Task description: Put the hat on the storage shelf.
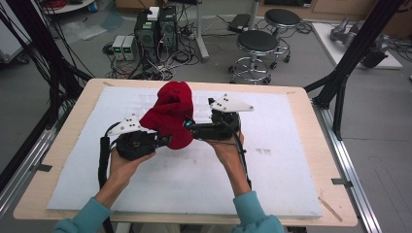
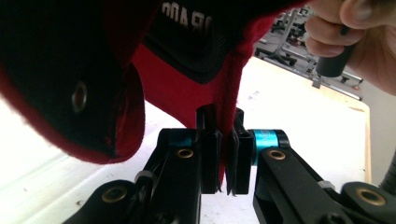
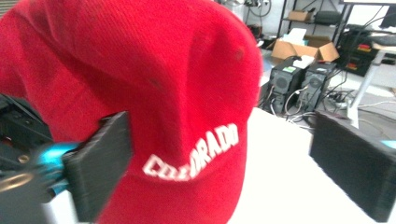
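1. A red baseball cap point(image 1: 171, 114) of ribbed fabric, with small eyelets in the crown, hangs above the white-covered bench point(image 1: 291, 160), held up between both hands.
2. White stitched capitals on it appear to read "COLORADO".
3. The left tongs point(image 2: 223, 154) are pinched tight on the cap's edge.
4. The right tongs point(image 3: 233, 163) stand wide, jaws either side of the cap.

**Surroundings beyond the work area**

A white sheet point(image 1: 291, 160) is being carried by the wooden table point(image 1: 316, 145). Behind the table, two black computer towers point(image 1: 156, 29) are being kept on the grey floor among tangled cables point(image 1: 160, 68). Two round black stools point(image 1: 257, 46) are being left standing to their right. An open cardboard box point(image 3: 303, 49) is being shown in the right gripper view.
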Demonstrator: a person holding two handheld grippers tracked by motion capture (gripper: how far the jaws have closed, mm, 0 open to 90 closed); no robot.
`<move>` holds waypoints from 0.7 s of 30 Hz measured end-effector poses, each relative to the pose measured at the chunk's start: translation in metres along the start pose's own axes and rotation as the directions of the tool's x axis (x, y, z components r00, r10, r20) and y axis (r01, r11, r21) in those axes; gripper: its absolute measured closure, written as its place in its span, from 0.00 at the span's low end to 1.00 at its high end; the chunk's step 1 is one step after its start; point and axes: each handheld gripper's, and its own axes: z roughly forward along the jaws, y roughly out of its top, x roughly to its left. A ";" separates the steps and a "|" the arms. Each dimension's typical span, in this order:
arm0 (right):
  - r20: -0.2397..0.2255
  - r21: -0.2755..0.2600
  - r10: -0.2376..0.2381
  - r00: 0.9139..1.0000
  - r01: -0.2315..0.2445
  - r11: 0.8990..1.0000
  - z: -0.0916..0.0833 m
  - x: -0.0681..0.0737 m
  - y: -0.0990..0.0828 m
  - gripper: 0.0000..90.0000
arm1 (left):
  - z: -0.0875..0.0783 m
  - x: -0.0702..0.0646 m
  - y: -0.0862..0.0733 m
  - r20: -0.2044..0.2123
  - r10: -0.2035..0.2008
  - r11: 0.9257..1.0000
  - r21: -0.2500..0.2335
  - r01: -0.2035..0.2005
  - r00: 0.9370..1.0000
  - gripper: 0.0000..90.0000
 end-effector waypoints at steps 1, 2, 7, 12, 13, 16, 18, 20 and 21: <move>0.012 -0.004 0.004 1.000 -0.004 1.000 -0.001 -0.001 0.000 0.00 | -0.002 0.001 0.001 -0.008 0.003 1.000 0.002 -0.003 1.000 0.95; 0.008 -0.002 0.010 1.000 -0.010 1.000 -0.005 -0.004 -0.002 0.00 | -0.004 0.003 0.002 -0.018 0.005 1.000 -0.001 -0.005 1.000 0.95; 0.029 0.030 0.010 1.000 -0.011 0.999 -0.016 -0.012 -0.006 0.00 | -0.016 0.013 0.009 -0.068 0.006 1.000 -0.027 -0.008 0.998 0.95; 0.092 0.065 0.016 0.996 -0.022 0.998 -0.036 -0.025 -0.022 0.00 | -0.023 0.023 0.022 -0.124 0.041 0.999 -0.023 -0.044 0.991 0.95; 0.098 0.068 0.015 0.995 -0.022 0.997 -0.040 -0.027 -0.025 0.00 | -0.023 0.025 0.024 -0.128 0.043 0.999 -0.017 -0.046 0.991 0.95; 0.133 0.079 0.009 0.991 -0.019 0.997 -0.055 -0.033 -0.035 0.00 | -0.024 0.030 0.030 -0.158 0.052 0.998 -0.017 -0.055 0.986 0.95; 0.151 0.080 0.018 0.988 -0.030 0.996 -0.063 -0.036 -0.040 0.00 | -0.025 0.035 0.034 -0.184 0.057 0.998 -0.015 -0.061 0.981 0.95; 0.167 0.085 0.024 0.986 -0.038 0.996 -0.071 -0.040 -0.047 0.00 | -0.025 0.040 0.039 -0.208 0.065 0.997 -0.018 -0.070 0.976 0.95; 0.175 0.075 0.031 0.984 -0.045 0.996 -0.076 -0.042 -0.051 0.00 | -0.025 0.042 0.041 -0.220 0.069 0.997 -0.020 -0.075 0.973 0.95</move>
